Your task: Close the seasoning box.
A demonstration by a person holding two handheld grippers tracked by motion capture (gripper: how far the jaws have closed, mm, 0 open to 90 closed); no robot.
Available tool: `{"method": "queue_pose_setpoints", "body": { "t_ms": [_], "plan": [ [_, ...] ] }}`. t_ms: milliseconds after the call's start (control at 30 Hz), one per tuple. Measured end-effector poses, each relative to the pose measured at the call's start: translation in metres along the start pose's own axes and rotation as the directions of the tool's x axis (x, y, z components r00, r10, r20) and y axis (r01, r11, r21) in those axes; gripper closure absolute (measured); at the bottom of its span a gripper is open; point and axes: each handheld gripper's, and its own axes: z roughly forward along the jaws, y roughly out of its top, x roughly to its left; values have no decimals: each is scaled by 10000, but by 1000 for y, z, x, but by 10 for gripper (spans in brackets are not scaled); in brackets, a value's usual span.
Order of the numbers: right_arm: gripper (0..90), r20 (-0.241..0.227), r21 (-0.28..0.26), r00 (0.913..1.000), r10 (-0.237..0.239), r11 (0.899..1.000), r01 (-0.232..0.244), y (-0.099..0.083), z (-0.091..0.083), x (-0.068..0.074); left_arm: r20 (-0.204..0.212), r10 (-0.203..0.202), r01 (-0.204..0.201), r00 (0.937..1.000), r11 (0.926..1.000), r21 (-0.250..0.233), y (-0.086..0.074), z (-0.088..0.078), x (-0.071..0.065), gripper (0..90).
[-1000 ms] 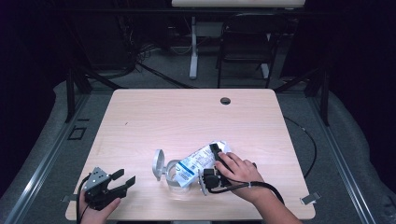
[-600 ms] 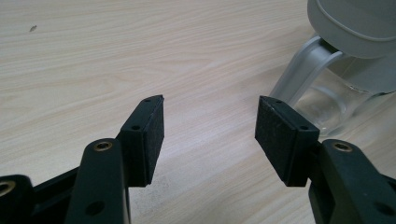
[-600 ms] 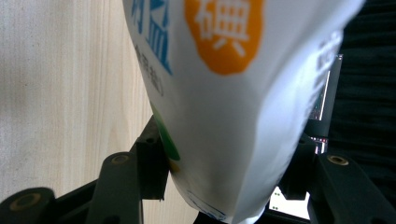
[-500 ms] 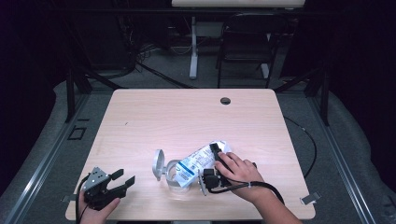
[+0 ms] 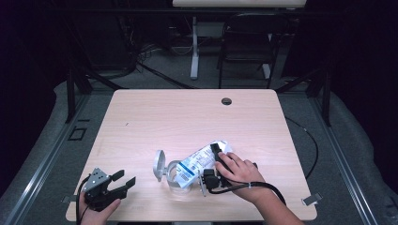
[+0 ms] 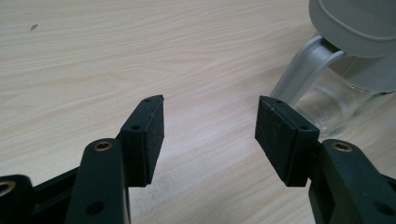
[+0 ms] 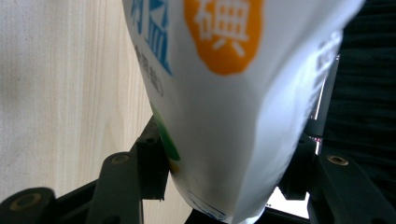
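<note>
Counter (image 5: 187, 117), front edge, middle: white bag (image 5: 199, 159) lies tilted, mouth in clear jar (image 5: 176, 176), grey lid (image 5: 159, 165) flipped up. Right gripper (image 7: 224, 172) view alone shows fingers clamped on the bag's end, either side. Left gripper (image 5: 123, 182), front-left corner: fingers spread, bare, jar just beside.
</note>
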Motion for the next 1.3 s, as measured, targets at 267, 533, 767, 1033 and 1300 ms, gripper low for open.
{"method": "queue_pose_setpoints", "body": {
  "t_ms": [267,533,767,1033,1300],
  "plan": [
    [470,127,-30,9998,-145,9999,146,1,-1,0,-6,26,-26,10000,10000,-46,0,-1,0,428],
    [473,254,-119,9988,-407,9991,410,6,-3,0,-7,25,-25,10000,10000,-30,0,-1,0,428],
    [475,351,-122,9977,-573,9983,578,8,-3,-1,3,-14,14,10000,9999,-147,0,-1,0,428],
    [475,369,-93,9969,-695,9975,698,9,-4,-2,8,9,-9,10000,10000,-35,-1,-2,0,428],
    [476,441,106,9938,-1025,9947,1021,11,-6,-3,15,-25,26,10000,9999,-104,0,-2,0,428]
  ]
}}
